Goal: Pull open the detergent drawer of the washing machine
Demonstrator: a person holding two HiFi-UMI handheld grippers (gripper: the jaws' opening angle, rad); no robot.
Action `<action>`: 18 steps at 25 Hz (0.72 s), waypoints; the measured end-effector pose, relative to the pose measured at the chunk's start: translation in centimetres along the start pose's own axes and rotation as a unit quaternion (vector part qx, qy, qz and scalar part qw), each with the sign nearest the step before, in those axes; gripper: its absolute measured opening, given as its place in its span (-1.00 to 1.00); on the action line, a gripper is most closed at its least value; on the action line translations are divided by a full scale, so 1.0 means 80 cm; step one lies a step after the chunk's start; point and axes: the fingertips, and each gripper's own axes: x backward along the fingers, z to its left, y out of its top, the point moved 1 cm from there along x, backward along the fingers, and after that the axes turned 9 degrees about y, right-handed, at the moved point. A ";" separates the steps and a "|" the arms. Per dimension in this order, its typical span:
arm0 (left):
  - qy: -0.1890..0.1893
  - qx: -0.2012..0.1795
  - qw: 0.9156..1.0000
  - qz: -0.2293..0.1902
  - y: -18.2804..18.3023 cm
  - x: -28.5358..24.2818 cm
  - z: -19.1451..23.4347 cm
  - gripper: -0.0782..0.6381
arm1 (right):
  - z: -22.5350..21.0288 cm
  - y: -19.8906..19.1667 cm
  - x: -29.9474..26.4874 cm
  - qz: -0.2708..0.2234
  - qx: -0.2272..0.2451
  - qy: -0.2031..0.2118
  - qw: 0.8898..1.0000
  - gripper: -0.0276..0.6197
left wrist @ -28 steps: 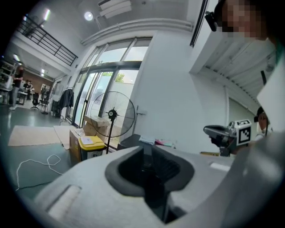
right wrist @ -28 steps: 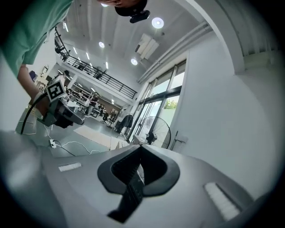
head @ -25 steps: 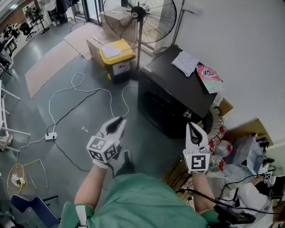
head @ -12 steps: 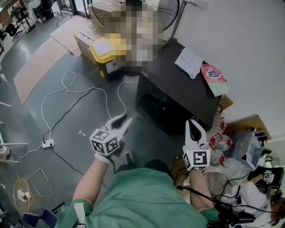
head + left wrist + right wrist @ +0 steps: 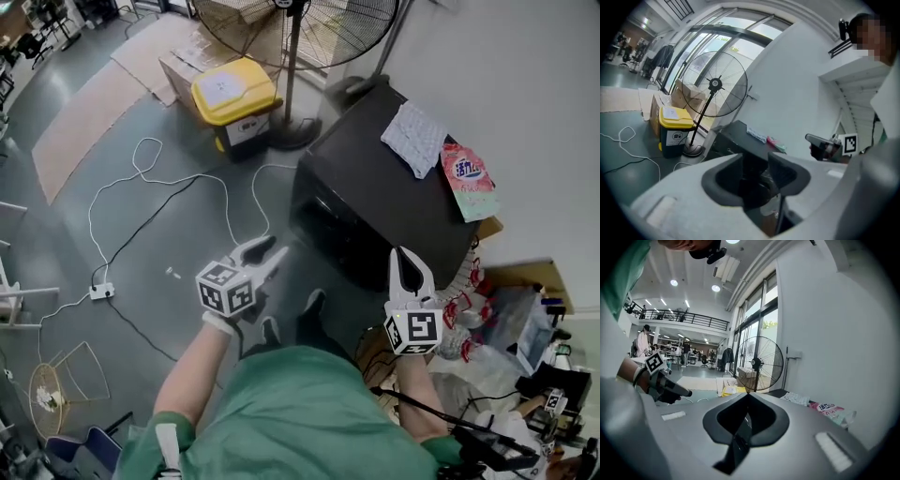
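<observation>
Jaws of my left gripper (image 5: 755, 161) are opening, and nothing is standing between them; through the gap I am seeing only the dark side of the washing machine (image 5: 375, 202). My right gripper (image 5: 403, 255) is holding its jaws pressed together at the tips, and it is pinching nothing.

Both grippers are hanging in the air in front of me, apart from each other and not touching the machine. The left one is hovering over the grey floor (image 5: 178, 244) and pointing toward the machine's front. The right one is hovering near the machine's nearer corner.

The washing machine is a black box that is standing against the white wall. Its front is very dark, so I cannot make out the detergent drawer on it, and I cannot tell whether the drawer is shut or pulled out.

A white cloth (image 5: 415, 138) is lying on top of the machine, and a pink detergent pouch (image 5: 468, 178) is lying just beside it, closer to the wall. The round base of a standing fan (image 5: 296, 134) is resting on the floor near the machine's far corner. A bin with a yellow lid (image 5: 232, 94) is standing just beside that base. A white cable (image 5: 178, 183) is winding over the floor to a power strip (image 5: 101, 292), well apart from my left gripper.
</observation>
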 end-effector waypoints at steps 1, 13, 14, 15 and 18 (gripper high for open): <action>-0.002 0.008 1.000 0.000 0.001 -0.008 0.002 -0.30 | -0.006 0.001 -0.009 -0.002 -0.002 0.008 1.000 -0.92; -0.047 0.102 0.993 0.037 -0.021 -0.137 0.051 -0.18 | -0.077 -0.011 -0.075 -0.001 -0.024 0.066 0.998 -0.92; -0.060 0.099 0.992 0.047 -0.025 -0.145 0.054 -0.17 | -0.078 -0.010 -0.077 0.001 -0.026 0.064 0.998 -0.92; -0.075 0.092 0.991 0.058 -0.028 -0.153 0.057 -0.15 | -0.080 -0.009 -0.078 0.003 -0.027 0.062 0.998 -0.92; -0.120 0.069 0.985 0.098 -0.039 -0.179 0.071 -0.08 | -0.083 -0.011 -0.083 0.014 -0.020 0.047 0.999 -0.92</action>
